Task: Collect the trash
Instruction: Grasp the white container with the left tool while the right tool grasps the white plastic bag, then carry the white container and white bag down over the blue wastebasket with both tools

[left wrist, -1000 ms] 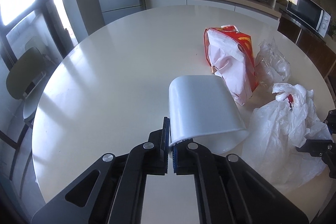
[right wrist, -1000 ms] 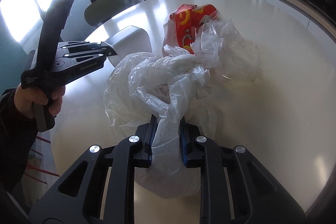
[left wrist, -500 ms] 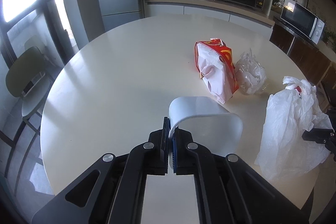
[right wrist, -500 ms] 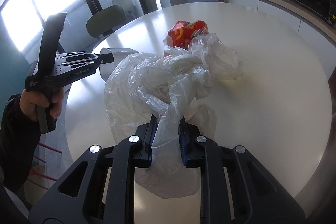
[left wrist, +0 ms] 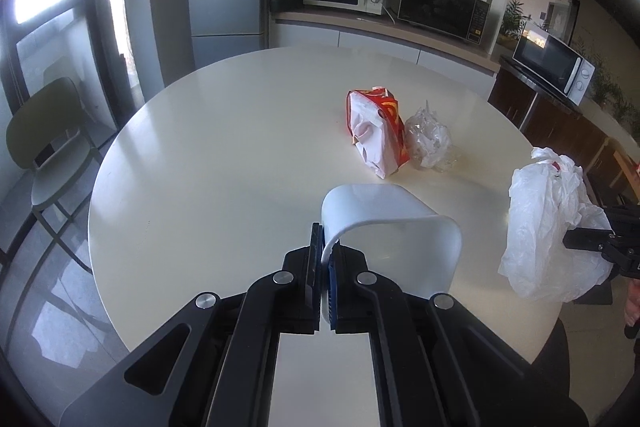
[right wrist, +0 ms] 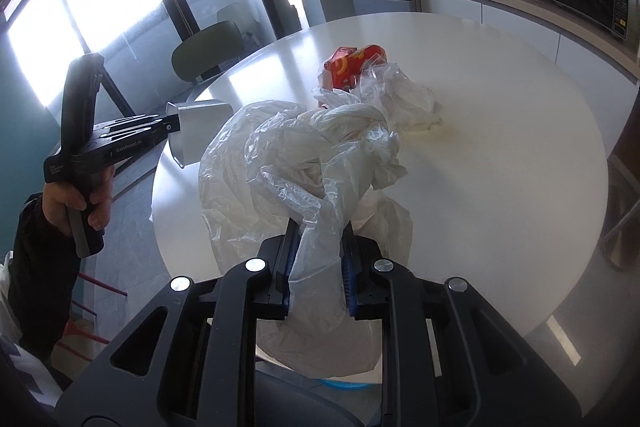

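My left claw (left wrist: 325,269) pinches rim of white plastic tub (left wrist: 390,227); right claw (right wrist: 318,267) grips crumpled white plastic bag (right wrist: 296,163). Red snack packet (left wrist: 376,131), clear wrapper ball (left wrist: 429,143) not yet collected from round white bench (left wrist: 224,163).

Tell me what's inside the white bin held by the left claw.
The white bin, clamped by its rim in the left claw, shows only bare white inner wall; its bottom faces away, so any contents are hidden.
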Tool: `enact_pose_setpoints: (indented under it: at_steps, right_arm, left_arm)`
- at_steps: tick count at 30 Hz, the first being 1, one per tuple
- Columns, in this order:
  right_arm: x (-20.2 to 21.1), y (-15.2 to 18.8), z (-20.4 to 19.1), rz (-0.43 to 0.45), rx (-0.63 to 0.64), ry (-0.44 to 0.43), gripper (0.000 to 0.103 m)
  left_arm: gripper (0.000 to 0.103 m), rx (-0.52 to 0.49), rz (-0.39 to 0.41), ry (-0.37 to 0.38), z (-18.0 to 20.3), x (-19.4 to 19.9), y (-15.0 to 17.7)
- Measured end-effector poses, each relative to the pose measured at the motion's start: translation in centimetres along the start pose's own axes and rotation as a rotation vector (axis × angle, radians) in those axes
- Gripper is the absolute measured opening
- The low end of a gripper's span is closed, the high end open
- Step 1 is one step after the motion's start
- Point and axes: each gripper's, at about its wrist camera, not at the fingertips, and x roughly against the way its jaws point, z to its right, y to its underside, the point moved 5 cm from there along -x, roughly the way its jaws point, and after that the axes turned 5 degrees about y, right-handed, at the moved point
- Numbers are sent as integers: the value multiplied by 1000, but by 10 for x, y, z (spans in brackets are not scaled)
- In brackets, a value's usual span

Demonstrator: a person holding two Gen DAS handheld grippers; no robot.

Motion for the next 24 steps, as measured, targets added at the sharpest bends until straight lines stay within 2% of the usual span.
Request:
enact_pose_setpoints:
  at_steps: [10,24]
  right_arm:
    - [37,20,4,12,-52,-53,17]
    - [65,88,-2,-34,-90,-110,18]
  left_arm:
    - [2,-2,20,54,24,31,21]
    - [2,-15,10,176,56,59,84]
